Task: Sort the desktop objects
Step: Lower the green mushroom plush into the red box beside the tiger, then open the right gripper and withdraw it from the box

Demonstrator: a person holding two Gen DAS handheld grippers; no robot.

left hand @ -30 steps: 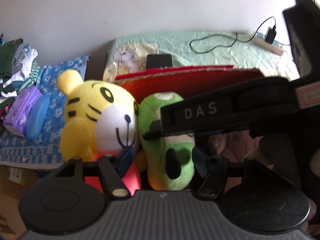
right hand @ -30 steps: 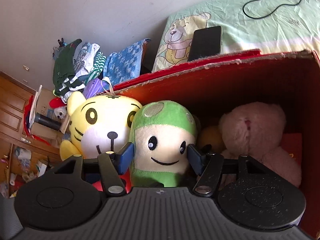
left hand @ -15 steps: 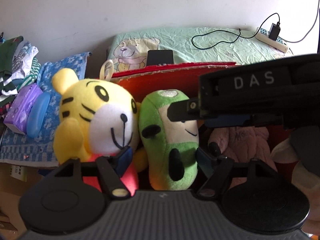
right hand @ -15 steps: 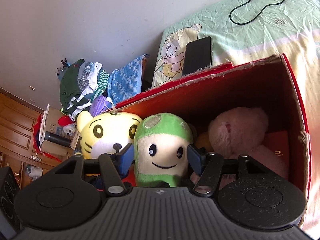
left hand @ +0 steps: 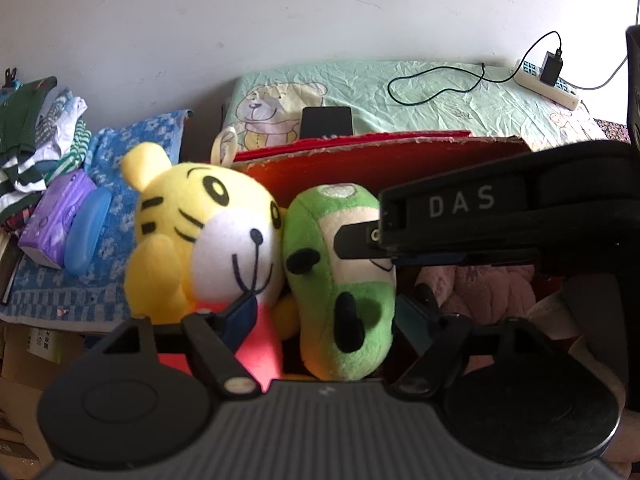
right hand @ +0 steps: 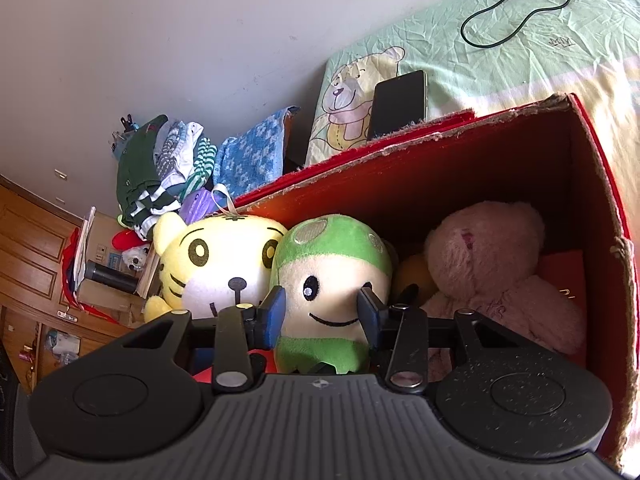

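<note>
A green plush toy (right hand: 332, 280) stands in a red cardboard box (right hand: 592, 184), between a yellow tiger plush (right hand: 216, 264) and a pink teddy bear (right hand: 492, 268). My right gripper (right hand: 320, 312) has its blue pads pressed on both sides of the green plush's face. In the left wrist view my left gripper (left hand: 328, 316) is open, its fingers either side of the green plush (left hand: 340, 280) without squeezing it. The tiger (left hand: 200, 232) is to its left. The right gripper's black body crosses that view from the right.
Behind the box lies a bed with a green bear-print sheet (left hand: 440, 96), a black phone (right hand: 398, 100), a cable and a power strip (left hand: 548, 84). To the left are a blue towel (left hand: 116, 168), a purple tissue pack (left hand: 56, 216) and folded clothes (right hand: 160, 168).
The right gripper's fingers have closed in onto the green plush's face. The right gripper has pulled back and up, showing more of the box. The left gripper stays open and has barely shifted.
</note>
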